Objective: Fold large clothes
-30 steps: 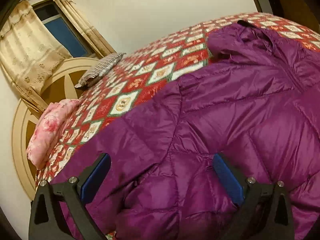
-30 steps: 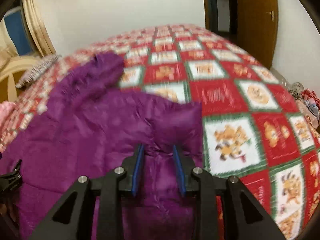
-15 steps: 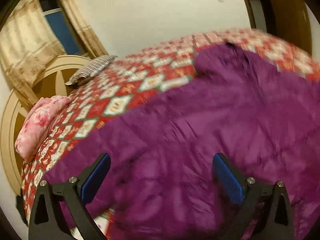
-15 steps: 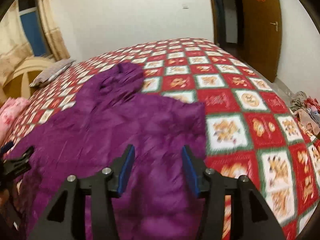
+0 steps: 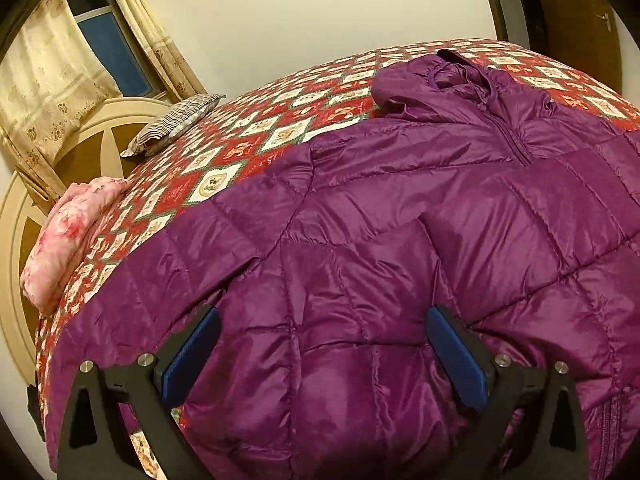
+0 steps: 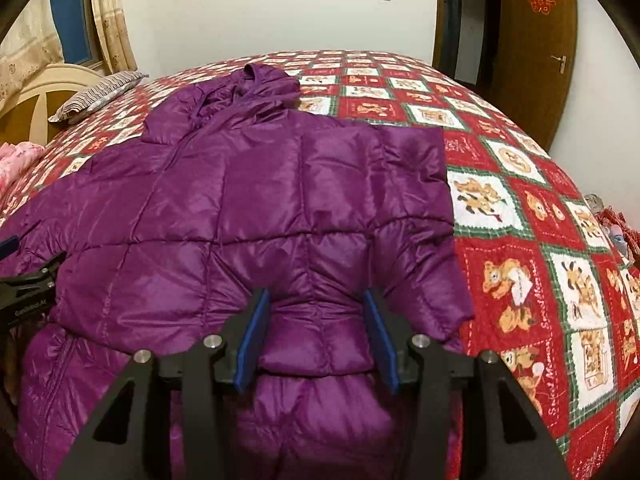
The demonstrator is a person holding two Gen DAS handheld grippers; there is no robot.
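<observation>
A large purple puffer jacket (image 5: 400, 240) lies spread front-up on the bed, hood (image 5: 440, 80) toward the far side. In the right wrist view its right sleeve (image 6: 400, 200) is folded in over the body (image 6: 224, 208). The cuff end bulges up between the blue pads of my right gripper (image 6: 316, 340), whose jaws stand apart and do not pinch it. My left gripper (image 5: 322, 352) hovers wide open over the jacket's left side, with fabric beneath it and nothing held. It also shows at the left edge of the right wrist view as the left gripper (image 6: 28, 284).
A red, white and green patchwork quilt (image 6: 520, 200) covers the bed. A striped pillow (image 5: 172, 124) and a pink folded blanket (image 5: 68, 236) lie by the cream headboard (image 5: 80, 152). A wooden door (image 6: 536, 60) stands at the right. Loose clothes (image 6: 616, 224) lie beyond the bed's right edge.
My right gripper's jaws widened from a tight pinch on the sleeve to a loose gap and drew back toward the near edge. The left gripper stayed open and shifted slightly.
</observation>
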